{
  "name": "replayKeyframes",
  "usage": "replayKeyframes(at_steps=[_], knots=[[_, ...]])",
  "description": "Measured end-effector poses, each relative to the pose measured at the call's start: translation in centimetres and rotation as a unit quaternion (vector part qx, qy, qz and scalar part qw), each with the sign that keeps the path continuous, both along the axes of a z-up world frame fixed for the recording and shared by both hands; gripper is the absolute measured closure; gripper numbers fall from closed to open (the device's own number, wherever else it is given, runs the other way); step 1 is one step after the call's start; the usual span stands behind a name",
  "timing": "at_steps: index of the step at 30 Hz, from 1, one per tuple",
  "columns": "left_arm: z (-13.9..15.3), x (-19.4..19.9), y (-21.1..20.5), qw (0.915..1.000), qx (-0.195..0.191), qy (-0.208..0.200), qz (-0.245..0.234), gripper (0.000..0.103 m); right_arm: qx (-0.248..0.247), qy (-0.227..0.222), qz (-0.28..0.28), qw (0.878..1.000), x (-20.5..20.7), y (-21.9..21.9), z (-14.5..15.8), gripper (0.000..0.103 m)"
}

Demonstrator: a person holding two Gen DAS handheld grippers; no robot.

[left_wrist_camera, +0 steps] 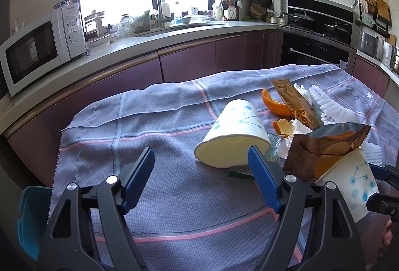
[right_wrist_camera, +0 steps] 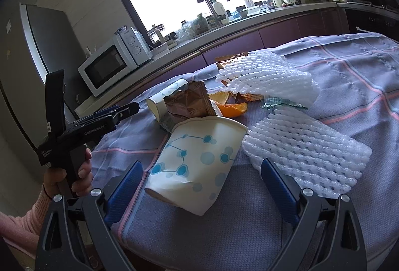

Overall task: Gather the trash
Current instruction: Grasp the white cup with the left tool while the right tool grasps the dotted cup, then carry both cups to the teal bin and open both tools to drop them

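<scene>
A squashed paper cup (left_wrist_camera: 232,136) lies on its side on the cloth, mouth toward my left gripper (left_wrist_camera: 202,163). That gripper is open, and its right pad (left_wrist_camera: 259,171) sits just at the cup's rim without pressing it. A second dotted paper cup (right_wrist_camera: 199,161) lies between the fingers of my right gripper (right_wrist_camera: 203,172), which is open with gaps on both sides. A torn brown snack wrapper (left_wrist_camera: 324,146) sits at this cup's mouth. Orange peel (left_wrist_camera: 274,103), a long brown wrapper (left_wrist_camera: 291,98) and white foam nets (right_wrist_camera: 306,151) lie behind.
A checked grey cloth (left_wrist_camera: 149,121) covers the table. A blue container (left_wrist_camera: 32,221) shows at its left edge. A microwave (left_wrist_camera: 37,51), sink counter and stove (left_wrist_camera: 319,21) stand beyond. A hand (right_wrist_camera: 79,176) in a pink sleeve holds the left gripper's handle.
</scene>
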State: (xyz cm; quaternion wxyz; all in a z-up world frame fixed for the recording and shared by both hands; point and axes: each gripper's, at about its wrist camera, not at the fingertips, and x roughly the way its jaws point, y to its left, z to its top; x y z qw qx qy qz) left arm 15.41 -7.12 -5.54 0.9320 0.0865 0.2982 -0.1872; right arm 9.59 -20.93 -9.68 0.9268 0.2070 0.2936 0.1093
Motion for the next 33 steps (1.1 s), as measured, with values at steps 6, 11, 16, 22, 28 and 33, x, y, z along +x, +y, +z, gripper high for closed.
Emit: replayKeyframes(at_steps=[6, 11, 16, 22, 28, 33], knots=[[-1.1, 1.8, -0.7, 0.9995, 0.024, 0.014, -0.014, 0.04, 0.005, 0.003, 0.007, 1.0, 0.1, -0.1, -0.1, 0.018], [-1.7, 3.1, -2.8, 0.9975, 0.059, 0.009, -0.037, 0.05, 0.02, 0.012, 0.01, 1.0, 0.4, -0.3, -0.6, 0.022], [-2.2, 3.8, -4.5, 0.9941, 0.087, 0.009, -0.065, 0.077, 0.036, 0.016, 0.014, 0.999, 0.5, -0.7, -0.8, 0.026], [-1.8, 2.9, -3.8, 0.9963, 0.064, -0.002, -0.058, 0.099, 0.06, 0.016, 0.029, 0.998, 0.4, -0.7, -0.9, 0.046], [-1.1, 1.1, -2.3, 0.9978, 0.046, -0.01, -0.047, 0.099, 0.051, 0.007, 0.044, 0.998, -0.3, -0.1, 0.0, 0.065], [0.4, -0.9, 0.0, 0.9987, 0.022, -0.028, -0.036, 0.099, 0.044, 0.0, 0.052, 0.998, -0.9, 0.3, 0.7, 0.07]])
